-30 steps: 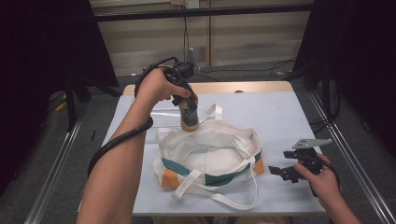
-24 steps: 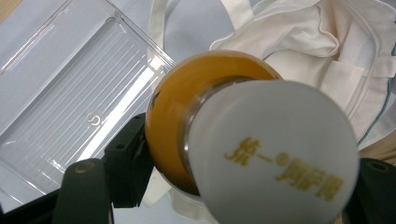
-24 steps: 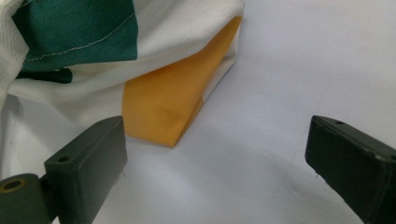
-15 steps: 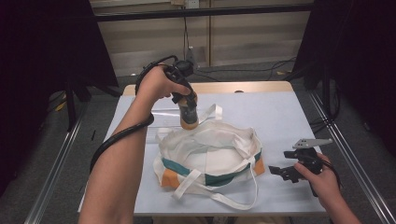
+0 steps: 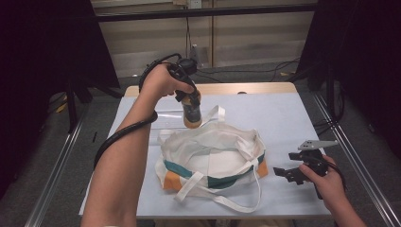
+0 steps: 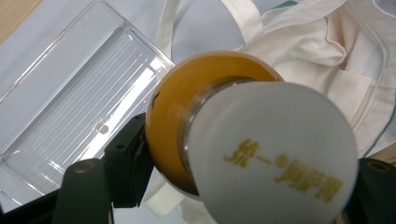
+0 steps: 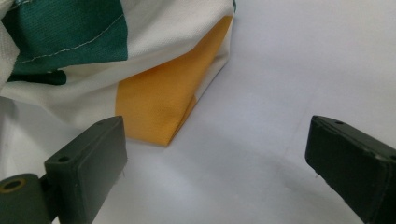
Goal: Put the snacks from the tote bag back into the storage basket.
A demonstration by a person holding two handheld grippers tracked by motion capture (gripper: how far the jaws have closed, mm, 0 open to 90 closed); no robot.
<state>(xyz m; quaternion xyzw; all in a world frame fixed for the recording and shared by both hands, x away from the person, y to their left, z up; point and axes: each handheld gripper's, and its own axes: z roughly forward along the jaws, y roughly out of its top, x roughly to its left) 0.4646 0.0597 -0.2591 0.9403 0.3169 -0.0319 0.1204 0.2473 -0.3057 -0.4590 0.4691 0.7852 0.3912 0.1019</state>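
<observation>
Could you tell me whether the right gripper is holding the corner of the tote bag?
No, the right gripper has its jaws wide apart over bare table, beside the tote bag and not touching its orange corner.

From down by the right gripper (image 7: pixel 215 163), its two black jaws stand wide apart with bare pale tabletop (image 7: pixel 289 84) between them. Just beyond the left jaw lies the cloth bag (image 7: pixel 154 100), an orange corner below a green band, resting flat.

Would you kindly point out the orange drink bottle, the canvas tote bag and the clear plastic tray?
orange drink bottle (image 6: pixel 175 100), left gripper view, orange shoulder.
canvas tote bag (image 5: pixel 213 153), high view, white upper panel.
clear plastic tray (image 6: pixel 70 112), left gripper view, ribbed floor.
</observation>
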